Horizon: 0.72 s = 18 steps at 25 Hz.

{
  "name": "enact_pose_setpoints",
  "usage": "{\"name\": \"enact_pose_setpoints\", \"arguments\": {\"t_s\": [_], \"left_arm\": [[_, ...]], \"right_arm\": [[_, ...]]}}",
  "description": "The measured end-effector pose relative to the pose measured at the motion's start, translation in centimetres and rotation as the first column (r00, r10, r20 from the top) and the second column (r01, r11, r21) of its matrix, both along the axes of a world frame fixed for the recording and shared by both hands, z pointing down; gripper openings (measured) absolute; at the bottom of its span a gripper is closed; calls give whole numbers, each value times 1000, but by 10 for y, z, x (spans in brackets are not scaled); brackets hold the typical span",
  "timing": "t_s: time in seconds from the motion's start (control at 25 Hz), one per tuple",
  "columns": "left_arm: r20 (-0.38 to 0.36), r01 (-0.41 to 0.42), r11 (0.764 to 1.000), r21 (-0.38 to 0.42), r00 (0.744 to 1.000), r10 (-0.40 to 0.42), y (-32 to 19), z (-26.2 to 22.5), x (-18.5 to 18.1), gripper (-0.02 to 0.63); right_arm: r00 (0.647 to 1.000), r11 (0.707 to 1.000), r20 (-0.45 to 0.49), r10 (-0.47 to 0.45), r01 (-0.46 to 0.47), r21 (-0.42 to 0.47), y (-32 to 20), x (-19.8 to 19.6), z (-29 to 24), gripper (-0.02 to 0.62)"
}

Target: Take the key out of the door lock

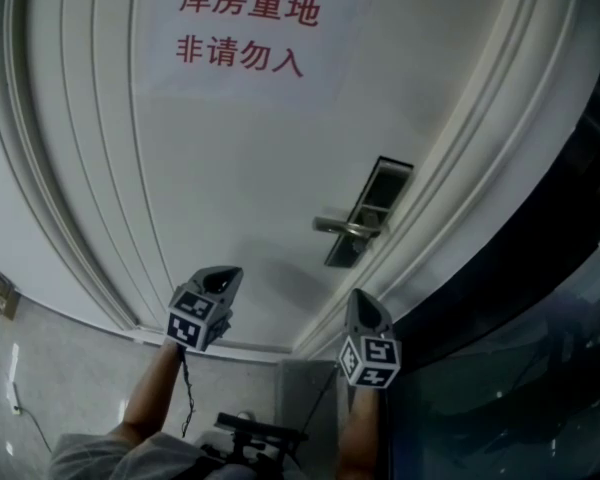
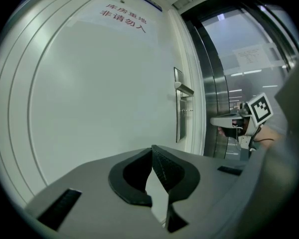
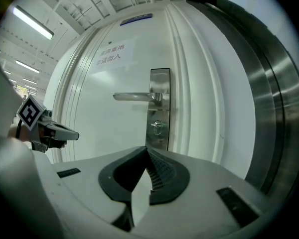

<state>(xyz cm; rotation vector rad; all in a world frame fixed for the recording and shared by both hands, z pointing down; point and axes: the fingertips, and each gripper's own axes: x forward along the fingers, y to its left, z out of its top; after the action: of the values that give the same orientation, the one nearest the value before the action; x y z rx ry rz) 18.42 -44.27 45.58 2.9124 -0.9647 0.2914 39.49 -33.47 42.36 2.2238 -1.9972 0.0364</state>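
Metal key (image 3: pixel 157 125), as far as we can read it in the right gripper view, sits in the round cylinder low on the steel lock plate (image 3: pixel 159 108), under the lever handle (image 3: pixel 137 97). In the head view the plate and handle show, but the key is too small to make out.

Status: extraction not started. Nothing touches the key.

Right gripper (image 3: pixel 147 151): jaws closed together, nothing between them, aimed roughly at the lock plate but apart from it. Left gripper (image 2: pixel 152 151): jaws also closed tip to tip, empty, facing the bare white door (image 1: pixel 230 168) to the left of the lock.

Left to do, by our judgement: open the right jaws, close in on the cylinder, pinch the key's head, pull it straight out.

Note: red-lettered paper notice (image 1: pixel 248 28) high on the door.
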Motion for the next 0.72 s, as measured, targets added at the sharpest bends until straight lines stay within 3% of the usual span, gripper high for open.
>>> {"name": "enact_pose_setpoints", "arguments": {"t_s": [0.32, 0.48, 0.56, 0.72], "left_arm": [[-6, 13, 1000, 0, 1000, -13, -7, 0, 4, 6], [-14, 22, 1000, 0, 1000, -22, -10, -2, 5, 7], [-16, 25, 1000, 3, 1000, -25, -11, -2, 5, 8], [-25, 35, 999, 4, 999, -35, -14, -4, 5, 8]], "right_arm": [[984, 1000, -179, -1, -4, -30, -13, 2, -12, 12], [956, 999, -292, 2, -14, -38, -19, 2, -21, 12], [917, 999, -396, 35, -47, -21, -22, 6, -29, 14], [804, 996, -592, 47, -81, -31, -32, 6, -42, 15]]}}
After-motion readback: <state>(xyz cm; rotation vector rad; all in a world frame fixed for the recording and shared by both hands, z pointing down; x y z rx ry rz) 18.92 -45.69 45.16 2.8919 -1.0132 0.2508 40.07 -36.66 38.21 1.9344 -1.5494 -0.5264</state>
